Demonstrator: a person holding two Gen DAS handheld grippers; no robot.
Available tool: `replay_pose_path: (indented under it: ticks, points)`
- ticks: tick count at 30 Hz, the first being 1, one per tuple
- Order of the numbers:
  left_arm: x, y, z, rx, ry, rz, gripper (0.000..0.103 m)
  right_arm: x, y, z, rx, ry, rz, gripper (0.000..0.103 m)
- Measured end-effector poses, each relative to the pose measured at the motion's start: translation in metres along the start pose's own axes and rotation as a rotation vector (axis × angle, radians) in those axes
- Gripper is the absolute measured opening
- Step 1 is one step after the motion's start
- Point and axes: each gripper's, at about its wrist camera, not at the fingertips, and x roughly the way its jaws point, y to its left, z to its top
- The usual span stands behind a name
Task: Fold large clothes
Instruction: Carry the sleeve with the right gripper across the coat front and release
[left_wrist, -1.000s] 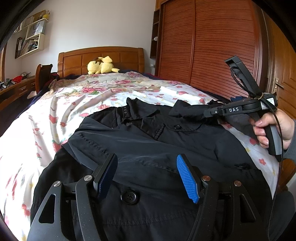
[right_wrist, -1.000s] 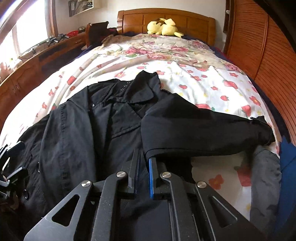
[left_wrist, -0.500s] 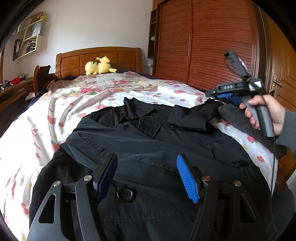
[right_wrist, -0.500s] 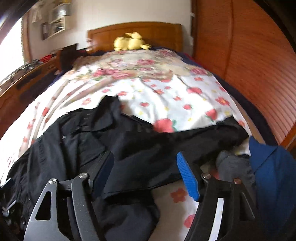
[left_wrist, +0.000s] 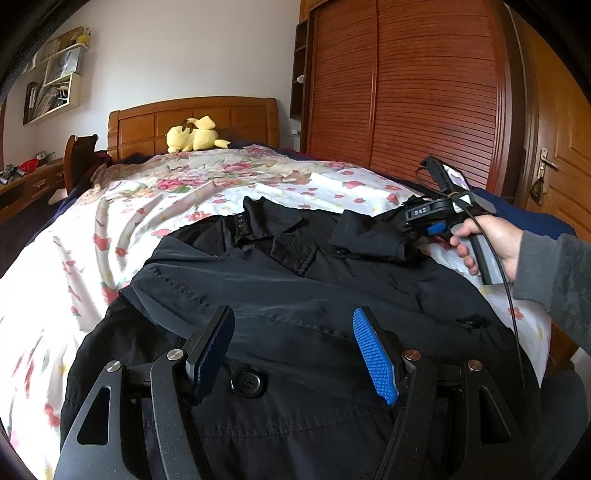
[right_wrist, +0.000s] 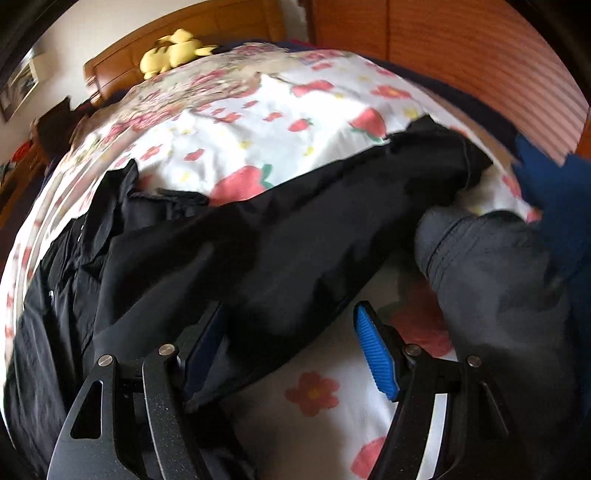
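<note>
Right wrist view: right gripper (right_wrist: 291, 339) is seen with jaws apart, straddling the black sleeve (right_wrist: 314, 236) stretched sideways off the black coat (left_wrist: 314, 295), which is spread on the floral bedsheet (right_wrist: 314, 398). Left gripper (left_wrist: 295, 347) is held apart too, empty, above the coat's front button (left_wrist: 246, 382). Sleeve fold judged in hand; next, the sleeve needs clamping and carrying inward.

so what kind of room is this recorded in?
A home bedroom, most likely: a bed with a wooden headboard and floral bedspread, a yellow plush toy at its head, and a slatted wooden wardrobe alongside.
</note>
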Motion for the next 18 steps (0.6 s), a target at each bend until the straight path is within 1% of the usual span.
replay_pose_path:
  ticks: [1,3,4,6,8,11,14,15,17,18]
  points:
    - [0.000,0.000,0.000,0.003,-0.001,0.001,0.069,0.002,0.000,0.002,0.001,0.001,0.002,0.061]
    - [-0.002,0.001,-0.002,0.006,0.001,0.004,0.069,0.001,0.003,0.005,-0.012,0.000,0.000,0.029]
    - [-0.002,0.002,-0.002,0.006,0.002,0.006,0.069,-0.003,0.007,0.006,-0.030,-0.015,-0.005,0.022]
    - [-0.004,0.003,-0.003,0.003,0.004,0.009,0.069,-0.014,0.015,0.008,-0.068,-0.055,0.011,0.015]
    - [-0.005,0.004,-0.004,0.003,0.008,0.010,0.069,-0.034,0.029,0.010,-0.112,-0.115,0.040,0.012]
    - [-0.008,0.003,-0.004,0.000,0.013,0.009,0.069,-0.071,0.062,0.003,-0.223,-0.196,0.113,0.011]
    - [-0.013,0.002,-0.004,0.003,0.012,0.017,0.069,-0.106,0.101,-0.018,-0.350,-0.232,0.209,0.011]
    - [-0.014,0.002,-0.004,0.004,0.013,0.023,0.069,-0.114,0.111,-0.024,-0.382,-0.235,0.233,0.011]
    - [-0.018,0.003,-0.004,0.003,0.008,0.029,0.069,-0.134,0.139,-0.050,-0.478,-0.230,0.297,0.011]
    - [-0.021,0.003,-0.003,0.000,0.003,0.032,0.069,-0.138,0.146,-0.059,-0.502,-0.225,0.308,0.011]
